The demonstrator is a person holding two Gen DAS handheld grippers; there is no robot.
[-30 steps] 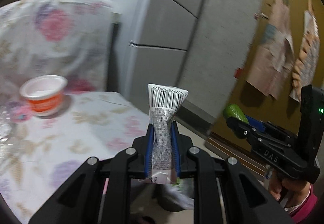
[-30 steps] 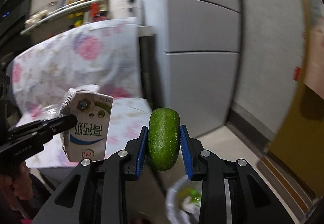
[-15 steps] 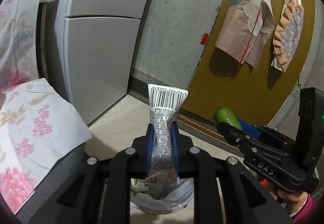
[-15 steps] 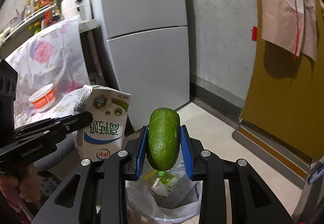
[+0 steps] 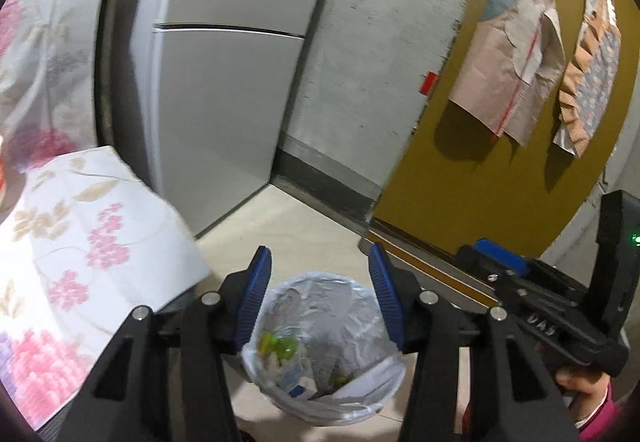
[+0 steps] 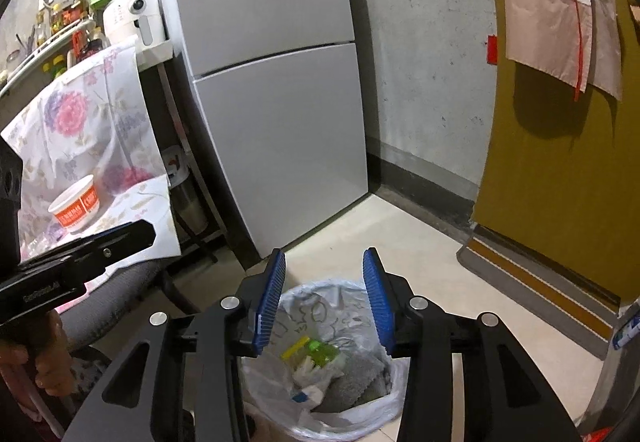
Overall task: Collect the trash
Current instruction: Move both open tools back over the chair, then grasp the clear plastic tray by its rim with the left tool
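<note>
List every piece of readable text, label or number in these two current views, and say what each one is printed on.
"DAS" (partly legible): on the body of the right tongs, seen from the left wrist view.
White lettering on the body of the left tongs, right wrist view: too small to read.
White print on the orange band of the paper cup: too blurred to read.
Packaging in the trash bin: no text readable.

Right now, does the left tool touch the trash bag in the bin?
Apart. The left wrist view shows the left tool open and empty, held above the trash bag.
</note>
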